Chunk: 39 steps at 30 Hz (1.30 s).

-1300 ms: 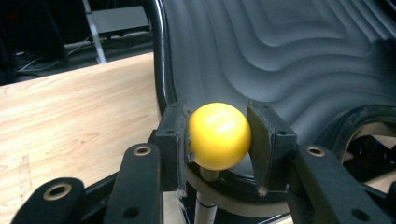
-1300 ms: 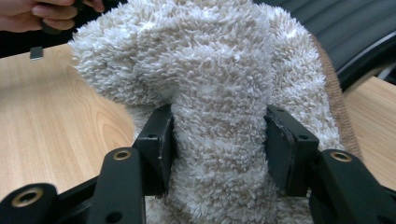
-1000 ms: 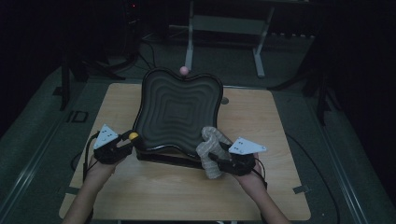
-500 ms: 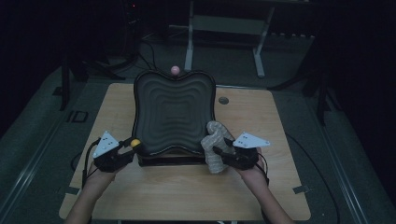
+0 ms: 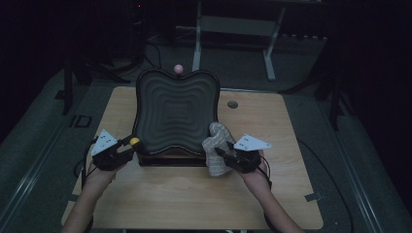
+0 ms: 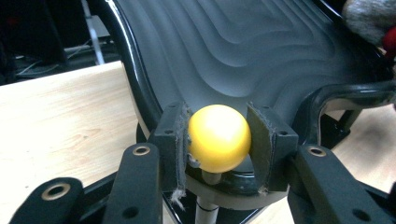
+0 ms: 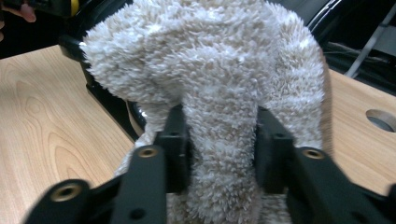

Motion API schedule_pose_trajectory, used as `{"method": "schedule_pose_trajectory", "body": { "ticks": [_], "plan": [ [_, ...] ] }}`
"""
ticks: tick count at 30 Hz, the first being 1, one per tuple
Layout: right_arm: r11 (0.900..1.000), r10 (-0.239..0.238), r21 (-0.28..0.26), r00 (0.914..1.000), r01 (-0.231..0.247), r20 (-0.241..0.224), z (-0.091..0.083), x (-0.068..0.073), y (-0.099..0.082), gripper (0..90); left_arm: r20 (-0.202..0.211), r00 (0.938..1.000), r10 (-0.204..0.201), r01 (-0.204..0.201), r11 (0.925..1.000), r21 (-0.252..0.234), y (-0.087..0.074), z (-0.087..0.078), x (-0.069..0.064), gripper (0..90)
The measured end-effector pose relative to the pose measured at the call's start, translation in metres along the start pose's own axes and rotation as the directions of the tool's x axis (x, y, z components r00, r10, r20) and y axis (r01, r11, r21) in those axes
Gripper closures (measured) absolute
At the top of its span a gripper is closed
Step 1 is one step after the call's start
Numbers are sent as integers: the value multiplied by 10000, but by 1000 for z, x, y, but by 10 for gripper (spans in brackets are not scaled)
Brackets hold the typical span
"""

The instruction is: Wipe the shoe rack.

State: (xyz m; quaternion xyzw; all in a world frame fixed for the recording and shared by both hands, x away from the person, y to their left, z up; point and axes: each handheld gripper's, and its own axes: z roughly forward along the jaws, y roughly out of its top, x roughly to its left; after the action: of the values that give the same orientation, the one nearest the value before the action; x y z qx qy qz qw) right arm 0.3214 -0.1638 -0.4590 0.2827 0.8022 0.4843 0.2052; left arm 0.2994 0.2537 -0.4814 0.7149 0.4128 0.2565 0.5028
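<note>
Wooden table [image 5: 160, 194], yellow ball [image 6: 218, 138] apparently clamped between jaws

In the right gripper view, we see the fluffy cloth [image 7: 219, 93] cut off by the top and bottom edges, and it hides most of the dark rippled tray [image 7: 100, 100] behind it; the lower edges of the right tool [image 7: 223, 142] are blurred. In the left gripper view, the tray [image 6: 243, 51] runs out past the top edge, and the thin stem under the yellow ball [image 6: 218, 137] is cut off at the bottom. In the high view, we cannot tell what the small pink ball [image 5: 178, 69] behind the tray stands on, and the room beyond the worktop [image 5: 194, 199] is too dark to read.
</note>
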Motion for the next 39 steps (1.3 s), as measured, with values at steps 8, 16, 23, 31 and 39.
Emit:
{"method": "schedule_pose_trajectory", "body": {
  "ticks": [8,16,23,31,39],
  "plan": [
    [10000,90,17,9998,-90,-198,-4,-5,0,716,265,9996,-11,12,10000,-56,1,3,1,496],
    [9981,144,-612,9990,-118,426,-32,-19,7,719,1024,9947,54,-31,9997,-229,2,-2,-3,305],
    [9949,773,-763,9863,-667,1454,-54,-66,9,716,699,9947,756,-749,9971,-120,-8,-5,-10,136],
    [9910,1313,-83,9560,-1338,2624,-40,-126,-4,713,428,9953,874,-872,9962,-72,-27,-18,-15,22],
    [9620,2375,654,9309,-2650,2776,4,-165,-36,698,452,9959,778,-779,9970,9,-50,-22,-25,22]
  ]
}}
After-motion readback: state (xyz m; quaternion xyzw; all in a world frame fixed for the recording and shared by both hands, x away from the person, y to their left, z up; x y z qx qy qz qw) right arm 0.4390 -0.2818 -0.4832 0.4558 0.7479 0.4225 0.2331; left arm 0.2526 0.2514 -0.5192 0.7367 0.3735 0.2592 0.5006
